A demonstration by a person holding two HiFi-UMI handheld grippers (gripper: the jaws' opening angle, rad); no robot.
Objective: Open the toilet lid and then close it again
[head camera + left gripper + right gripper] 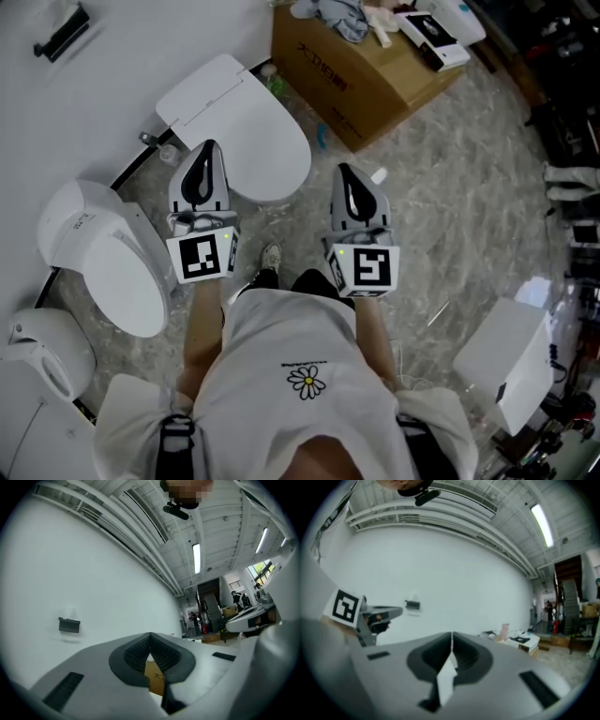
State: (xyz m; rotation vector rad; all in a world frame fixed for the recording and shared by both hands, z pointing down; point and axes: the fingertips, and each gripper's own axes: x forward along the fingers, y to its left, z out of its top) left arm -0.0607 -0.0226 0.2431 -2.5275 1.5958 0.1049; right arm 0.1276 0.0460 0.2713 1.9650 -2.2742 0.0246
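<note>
Lower-left toilet [37,361] half beyond the left edge.

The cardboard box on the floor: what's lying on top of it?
On the cardboard box lie a crumpled grey cloth and white flat packages. They cover its top, so what is inside cannot be seen.

Workshop-like hall rather than a home bathroom: several white toilets [246,127] side by side against a bare white wall [122,37], marbled floor [450,216], cluttered cardboard box [361,80], high ribbed ceiling [140,508] with strip lights [196,557], staircase [213,609] beyond.
</note>
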